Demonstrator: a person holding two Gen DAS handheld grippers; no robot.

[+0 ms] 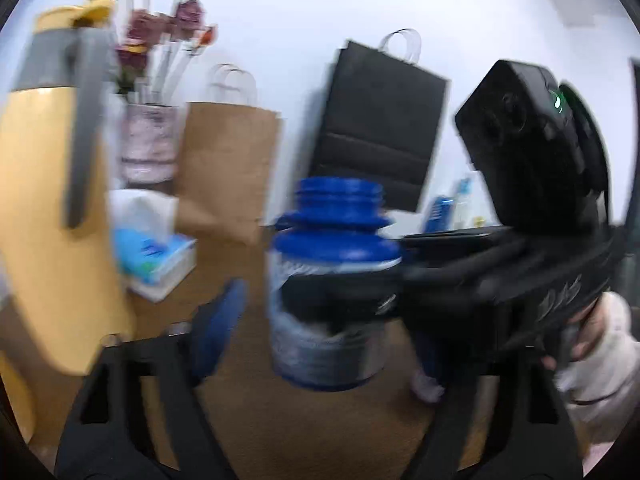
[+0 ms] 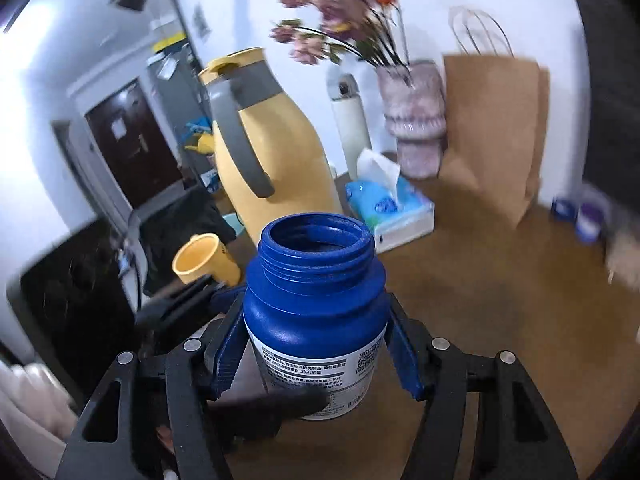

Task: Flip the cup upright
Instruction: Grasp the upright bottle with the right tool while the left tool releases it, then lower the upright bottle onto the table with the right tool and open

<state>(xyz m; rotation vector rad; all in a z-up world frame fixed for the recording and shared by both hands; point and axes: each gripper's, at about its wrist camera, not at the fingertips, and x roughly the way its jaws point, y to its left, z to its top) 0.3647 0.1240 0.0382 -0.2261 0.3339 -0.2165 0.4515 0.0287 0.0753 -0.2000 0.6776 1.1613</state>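
The cup is a blue bottle-like container with a white label (image 2: 316, 320), open threaded mouth up. My right gripper (image 2: 320, 364) is shut on it, blue pads against both sides of its body. In the left wrist view the same container (image 1: 332, 292) stands upright between my open left fingers, held by the right gripper (image 1: 404, 280) coming in from the right. My left gripper (image 1: 324, 344) is open around it; its left pad (image 1: 218, 332) is apart from the container, its right pad is mostly hidden.
A yellow thermos jug (image 2: 272, 148), a yellow mug (image 2: 204, 260), a blue tissue box (image 2: 392, 208), a pink vase of flowers (image 2: 416, 116), a brown paper bag (image 2: 492, 136) and a black bag (image 1: 376, 128) stand on the brown table (image 2: 500, 300).
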